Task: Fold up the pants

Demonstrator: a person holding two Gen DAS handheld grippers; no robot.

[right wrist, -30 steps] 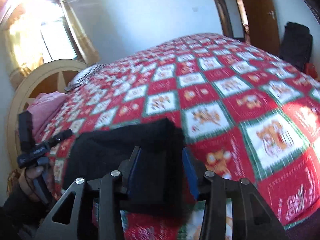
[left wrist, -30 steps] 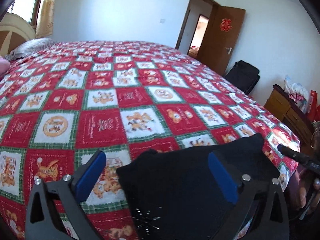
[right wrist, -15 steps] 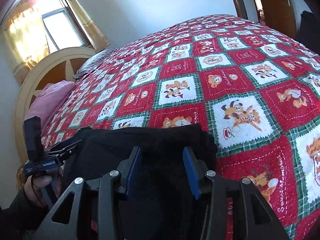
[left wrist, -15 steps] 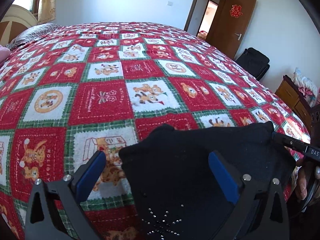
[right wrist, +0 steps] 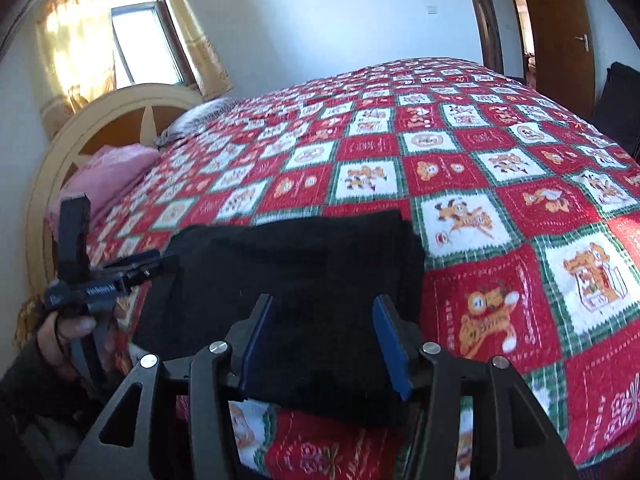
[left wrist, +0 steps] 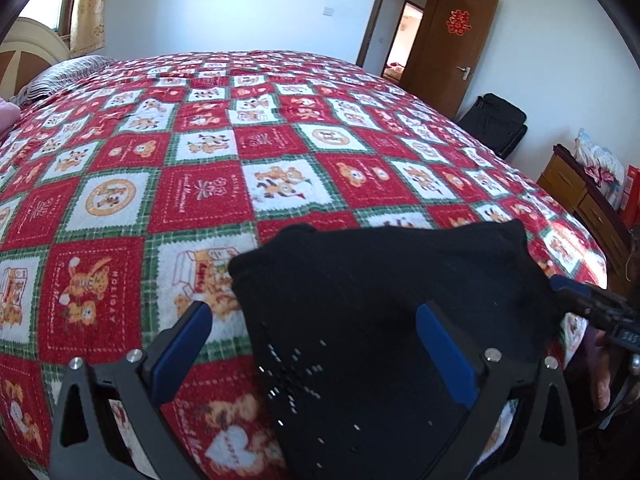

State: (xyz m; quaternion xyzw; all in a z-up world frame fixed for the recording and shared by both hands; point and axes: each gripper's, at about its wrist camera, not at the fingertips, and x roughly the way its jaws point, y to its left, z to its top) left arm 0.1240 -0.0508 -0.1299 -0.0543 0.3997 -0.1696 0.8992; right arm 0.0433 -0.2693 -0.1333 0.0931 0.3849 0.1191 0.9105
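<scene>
The black pants [left wrist: 380, 300] lie folded in a compact bundle on the red patterned bedspread [left wrist: 200, 184], near the bed's front edge. In the right wrist view the pants [right wrist: 304, 268] lie flat just ahead of my fingers. My left gripper [left wrist: 316, 340] is wide open over the bundle's left part, holding nothing. My right gripper [right wrist: 326, 340] is open, its blue pads either side of the bundle's near edge, not pinching it. The right gripper shows at the right edge of the left wrist view [left wrist: 592, 304]. The left gripper shows in the right wrist view [right wrist: 100, 280].
A curved wooden headboard [right wrist: 100, 120], a pink pillow [right wrist: 104, 176] and a grey pillow [left wrist: 60, 76] lie at the head of the bed. A wooden dresser [left wrist: 588, 200], a black bag [left wrist: 496, 120] and an open brown door [left wrist: 444, 48] stand to the right.
My right gripper's jaws have opened wider and let go of the pants. Both grippers have drawn back slightly. The folded pants now rest flat on the bedspread.
</scene>
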